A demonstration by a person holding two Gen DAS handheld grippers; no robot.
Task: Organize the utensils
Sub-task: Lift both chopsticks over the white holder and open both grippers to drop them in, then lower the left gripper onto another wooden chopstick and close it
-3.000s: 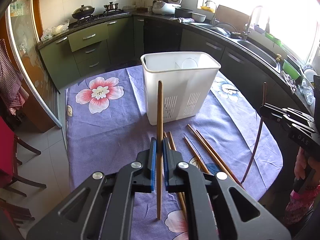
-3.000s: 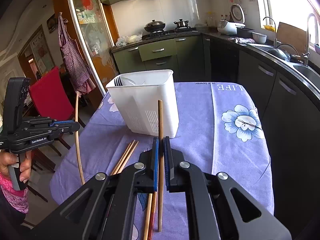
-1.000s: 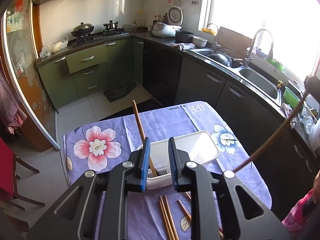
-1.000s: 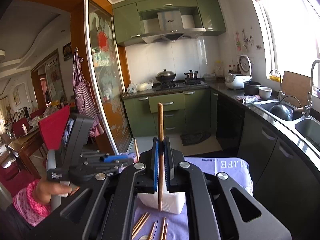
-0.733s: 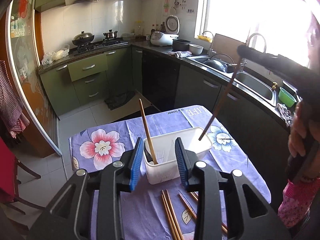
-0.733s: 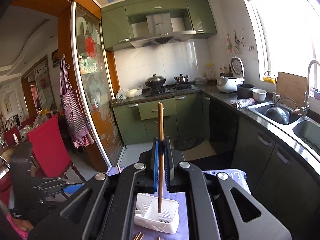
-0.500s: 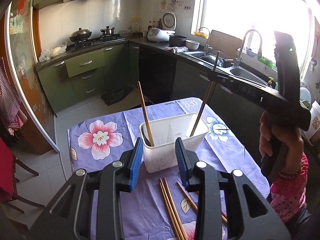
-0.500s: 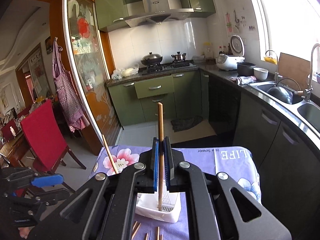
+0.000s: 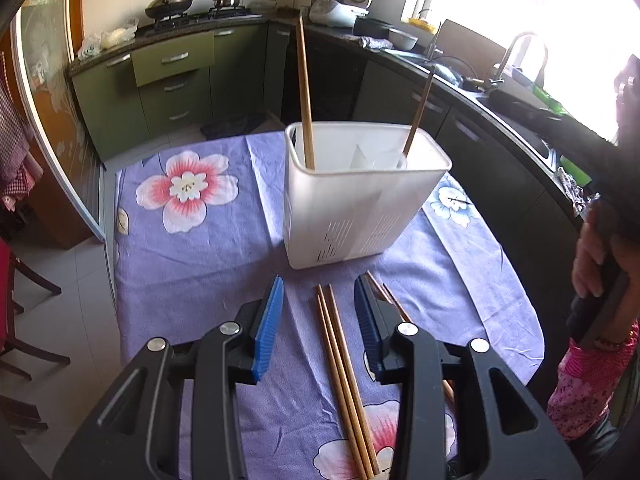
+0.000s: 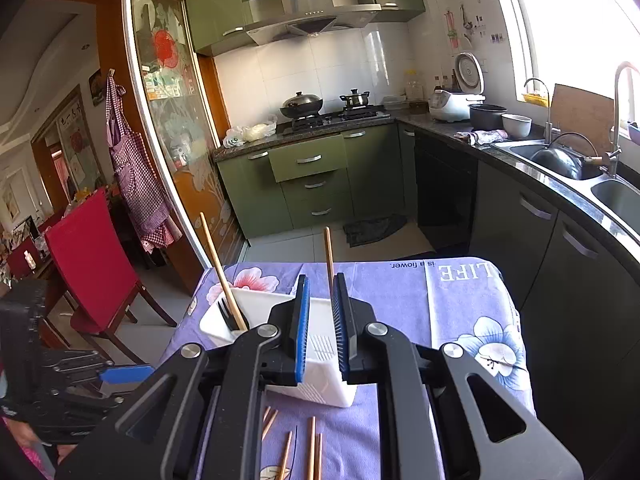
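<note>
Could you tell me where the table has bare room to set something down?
Free: the cloth left of the white holder, around the pink flower. Crowded: the near side, where loose chopsticks lie below the holder.

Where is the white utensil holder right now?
In the left wrist view the white utensil holder stands mid-table on the purple cloth, beyond the loose chopsticks.

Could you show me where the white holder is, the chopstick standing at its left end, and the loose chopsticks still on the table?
white holder (image 9: pixel 352 216), left wrist view, front wall.
standing chopstick (image 9: pixel 305 92), left wrist view, mid shaft.
loose chopsticks (image 9: pixel 340 364), left wrist view, middle of the pair.
</note>
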